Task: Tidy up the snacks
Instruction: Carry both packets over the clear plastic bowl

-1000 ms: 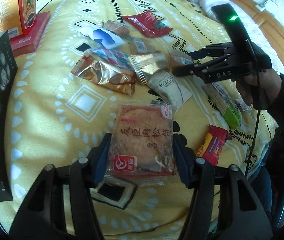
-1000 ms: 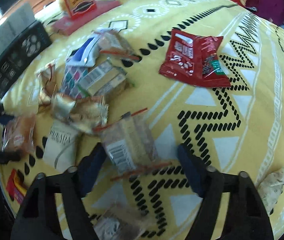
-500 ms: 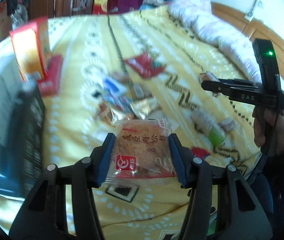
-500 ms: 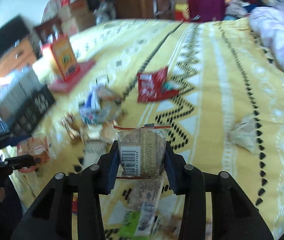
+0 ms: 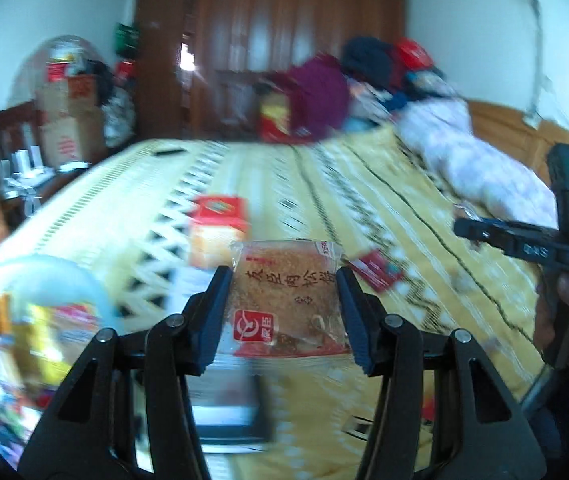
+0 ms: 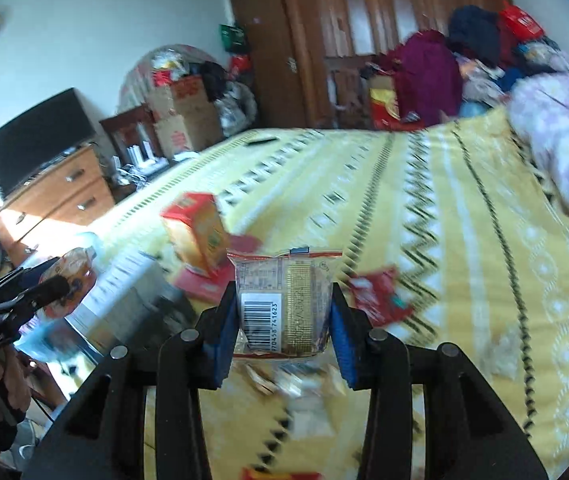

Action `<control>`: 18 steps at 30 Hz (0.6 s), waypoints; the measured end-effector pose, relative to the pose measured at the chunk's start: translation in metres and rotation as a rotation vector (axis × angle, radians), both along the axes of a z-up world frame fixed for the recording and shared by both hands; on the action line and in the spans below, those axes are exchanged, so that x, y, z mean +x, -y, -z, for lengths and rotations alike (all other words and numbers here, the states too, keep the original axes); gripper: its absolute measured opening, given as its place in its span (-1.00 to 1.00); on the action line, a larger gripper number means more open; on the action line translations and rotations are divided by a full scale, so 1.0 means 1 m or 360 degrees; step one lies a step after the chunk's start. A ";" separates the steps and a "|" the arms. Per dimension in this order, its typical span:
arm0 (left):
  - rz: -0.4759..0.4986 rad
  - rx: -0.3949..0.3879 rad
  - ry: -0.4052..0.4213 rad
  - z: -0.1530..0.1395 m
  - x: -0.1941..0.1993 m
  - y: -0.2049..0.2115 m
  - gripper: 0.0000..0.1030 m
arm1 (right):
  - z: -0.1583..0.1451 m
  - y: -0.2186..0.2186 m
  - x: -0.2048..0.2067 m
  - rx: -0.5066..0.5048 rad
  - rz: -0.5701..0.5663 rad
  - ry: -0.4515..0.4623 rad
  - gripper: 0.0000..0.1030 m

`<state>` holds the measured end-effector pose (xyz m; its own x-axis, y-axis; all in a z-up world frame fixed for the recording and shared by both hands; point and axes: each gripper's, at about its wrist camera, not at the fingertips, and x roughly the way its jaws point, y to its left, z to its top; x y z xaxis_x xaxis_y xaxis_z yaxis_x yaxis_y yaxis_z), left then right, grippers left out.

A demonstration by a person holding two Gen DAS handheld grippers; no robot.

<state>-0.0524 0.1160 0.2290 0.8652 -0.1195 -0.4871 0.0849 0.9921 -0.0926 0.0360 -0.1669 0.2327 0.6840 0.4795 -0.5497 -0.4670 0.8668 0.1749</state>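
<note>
The left gripper (image 5: 284, 300) clenched a pork-floss cake packet (image 5: 286, 298) held upright, long axis vertical, above the yellow bedspread (image 5: 404, 208). The right gripper (image 6: 282, 312) clasped a barcoded snack packet (image 6: 284, 300), upright too, above the bed's near edge.

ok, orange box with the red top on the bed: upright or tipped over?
Upright. The orange box stands on end on the yellow bedspread, red top uppermost, in both wrist views; motion blur hides whether it leans slightly.
</note>
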 end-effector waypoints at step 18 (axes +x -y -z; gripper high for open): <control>-0.0819 -0.0086 0.0043 -0.017 -0.033 -0.222 0.04 | -0.080 -0.314 -0.019 0.0126 -0.0738 -0.0037 -0.12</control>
<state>-0.0850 0.3378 0.2465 0.8308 0.3005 -0.4685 -0.4097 0.8999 -0.1494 0.0166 0.1471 0.3123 0.3755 0.7729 -0.5115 -0.7972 0.5509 0.2471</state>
